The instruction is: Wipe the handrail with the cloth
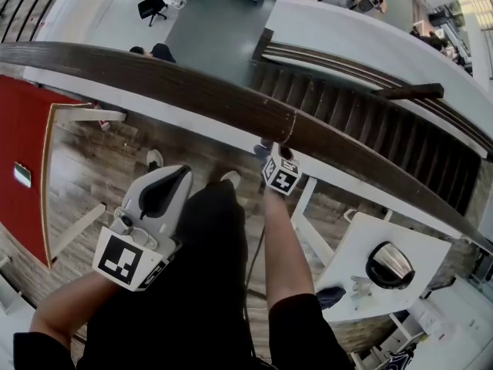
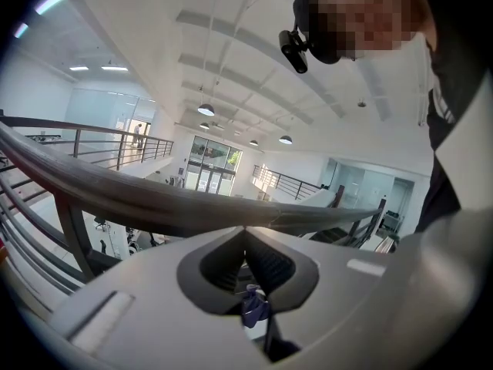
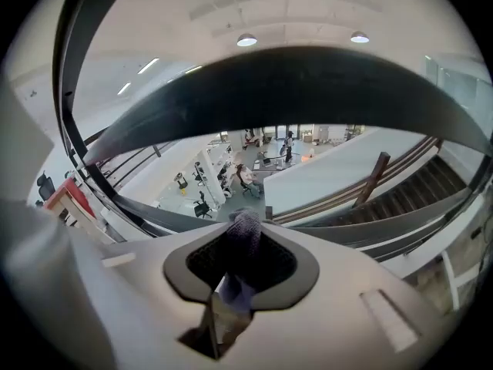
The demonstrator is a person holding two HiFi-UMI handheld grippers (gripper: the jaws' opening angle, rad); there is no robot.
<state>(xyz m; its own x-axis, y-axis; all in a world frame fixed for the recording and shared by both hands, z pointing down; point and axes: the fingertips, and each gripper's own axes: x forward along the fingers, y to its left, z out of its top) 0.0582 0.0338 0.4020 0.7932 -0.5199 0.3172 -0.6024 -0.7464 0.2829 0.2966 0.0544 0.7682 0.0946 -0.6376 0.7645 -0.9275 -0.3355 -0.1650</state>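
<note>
The dark brown handrail (image 1: 192,83) curves from upper left to lower right in the head view. My right gripper (image 1: 271,153) is just under and against its near side, shut on a dark purple-blue cloth (image 1: 264,149). In the right gripper view the cloth (image 3: 240,245) bulges up between the jaws, with the handrail (image 3: 285,83) arching close above. My left gripper (image 1: 166,190) is held lower, apart from the rail, its jaws together. The handrail (image 2: 154,199) crosses just beyond my left gripper (image 2: 245,230) in its own view. A small blue scrap shows in the gap behind its tips.
Beyond the rail is a drop to a lower floor with a staircase (image 1: 370,114), office chairs (image 1: 152,5) and seated people. A red panel (image 1: 19,153) stands at the left. At lower right, a white table (image 1: 362,237) carries a dark round object (image 1: 389,264).
</note>
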